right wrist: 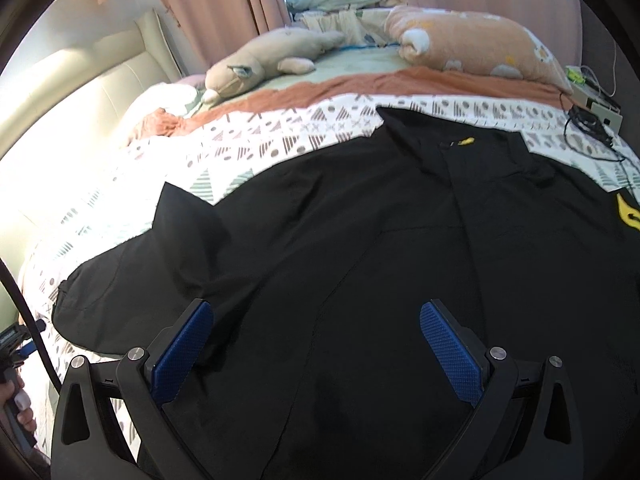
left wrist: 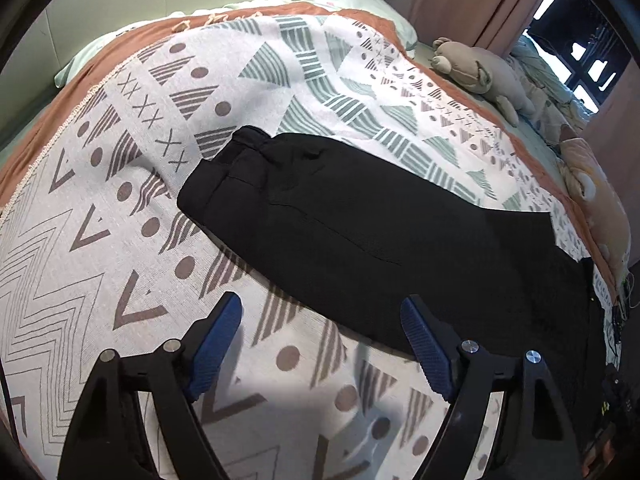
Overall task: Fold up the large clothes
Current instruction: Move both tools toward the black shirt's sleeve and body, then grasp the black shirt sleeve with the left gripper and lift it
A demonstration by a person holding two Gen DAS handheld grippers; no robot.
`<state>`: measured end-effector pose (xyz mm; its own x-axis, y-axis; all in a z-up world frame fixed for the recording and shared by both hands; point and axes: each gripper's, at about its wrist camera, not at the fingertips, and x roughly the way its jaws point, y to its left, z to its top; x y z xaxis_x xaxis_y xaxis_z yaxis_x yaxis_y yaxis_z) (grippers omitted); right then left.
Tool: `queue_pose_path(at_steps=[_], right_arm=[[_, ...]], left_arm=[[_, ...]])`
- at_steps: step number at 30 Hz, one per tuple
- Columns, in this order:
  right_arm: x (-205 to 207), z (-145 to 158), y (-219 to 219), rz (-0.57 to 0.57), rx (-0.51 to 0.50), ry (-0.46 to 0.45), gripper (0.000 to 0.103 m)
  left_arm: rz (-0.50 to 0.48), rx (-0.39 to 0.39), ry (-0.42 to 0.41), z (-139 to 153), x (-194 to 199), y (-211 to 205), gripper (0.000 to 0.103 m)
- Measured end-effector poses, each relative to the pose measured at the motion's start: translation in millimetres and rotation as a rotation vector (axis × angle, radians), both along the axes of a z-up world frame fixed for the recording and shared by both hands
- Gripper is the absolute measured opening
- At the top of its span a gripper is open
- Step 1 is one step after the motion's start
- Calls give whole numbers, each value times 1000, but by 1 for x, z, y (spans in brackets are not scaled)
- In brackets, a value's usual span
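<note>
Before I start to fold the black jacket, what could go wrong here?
The sleeve lies spread far to the left, so it may drag and bunch the blanket. The cables lie close to the jacket near its collar and could snag. Both the left tool and the right tool are open, holding nothing.

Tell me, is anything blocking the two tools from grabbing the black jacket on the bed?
Nothing visible is in the way. The left tool is open over the blanket, right beside the black jacket sleeve. The right tool is open directly above the jacket. The stuffed toy lies far off, near the curtains.
</note>
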<state>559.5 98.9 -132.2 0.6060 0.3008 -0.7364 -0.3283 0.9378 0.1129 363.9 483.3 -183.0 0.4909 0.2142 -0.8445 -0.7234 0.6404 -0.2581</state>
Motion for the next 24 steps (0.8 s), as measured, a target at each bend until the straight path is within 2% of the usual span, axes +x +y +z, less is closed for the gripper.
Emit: queue_pose_path(at_steps=[1,2,3,7,8,9,13,16,17,18,21,24], right_arm=[[3,-3,1,1,-2,6,103],[8,-8,4,7,-5,15,103],[11,-12,7,9,-10,20,103],[23,-31,17,11,-33,43,103],[26,-36,20,14,-43,53,103],[27,-40,23,14,-55,62,103],[28,-54,42,49,-113,63,103],[33,-85,59,86,-220,145,103],[32,-88,63,93,-250,143,103],[30,-86,65,104,-255,126,103],[30,-67,52,98,-149,143,103],[27,-48,36,84,-132,114,103]], left_arm=[[7,-5,19,-9,4,6,83],[7,-15,34,-19,9,12,78],[5,-23,41,-25,12,16,66],[23,-13,37,-35,19,30,39],[20,-6,41,-33,20,31,24],[10,-4,40,-29,22,30,16],[-12,46,10,0,23,26,7],[-40,81,-41,36,23,17,6],[-52,95,-55,49,24,13,5],[-67,109,-71,64,25,7,5],[-110,151,-110,106,29,-12,5],[-153,195,-151,149,34,-38,4]])
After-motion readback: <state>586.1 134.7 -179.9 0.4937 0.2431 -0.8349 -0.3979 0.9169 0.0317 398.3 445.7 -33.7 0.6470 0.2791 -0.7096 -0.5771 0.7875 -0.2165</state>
